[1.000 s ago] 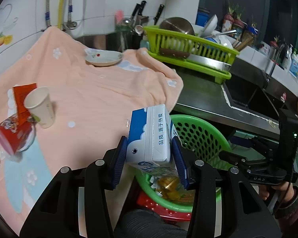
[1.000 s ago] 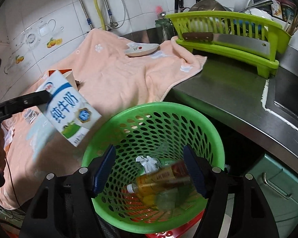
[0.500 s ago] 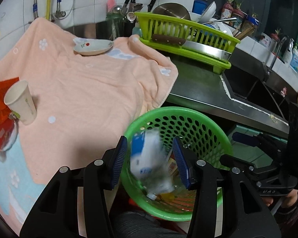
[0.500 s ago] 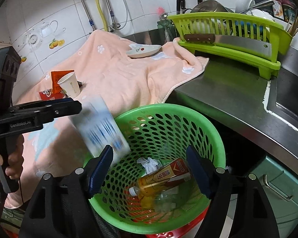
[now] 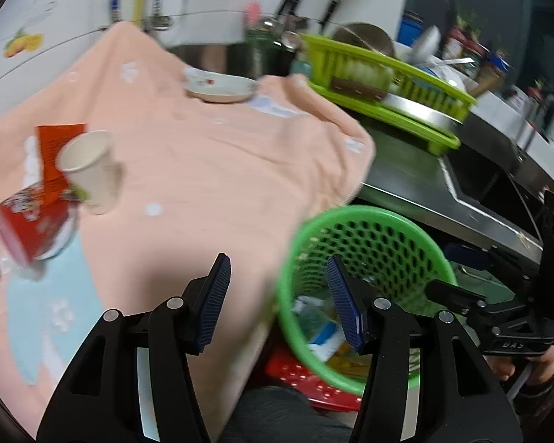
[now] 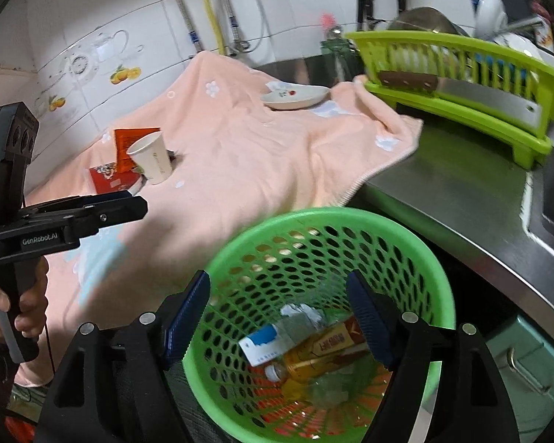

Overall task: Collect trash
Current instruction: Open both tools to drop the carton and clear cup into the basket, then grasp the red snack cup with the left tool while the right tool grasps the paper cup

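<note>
Your left tongs (image 5: 277,295) apart, just been opening, nothing between. Right tongs (image 6: 277,317) apart, empty, over green perforated plastic basket (image 6: 417,258). Blue-white milk carton (image 6: 264,345) lies inside beside amber bottle (image 6: 321,354). White paper cup (image 6: 152,158), red wrappers (image 6: 109,181) on peach towel (image 6: 247,162) covering table.

Your left black two-finger gripper with blue ribbed pads (image 5: 277,295) points downward, its jaws parted with nothing between them; they have just been opening. Your left hand (image 6: 3,306) wraps its handle. Your right black gripper with blue pads (image 6: 277,313) also angles down, jaws spread wide and empty.
</note>
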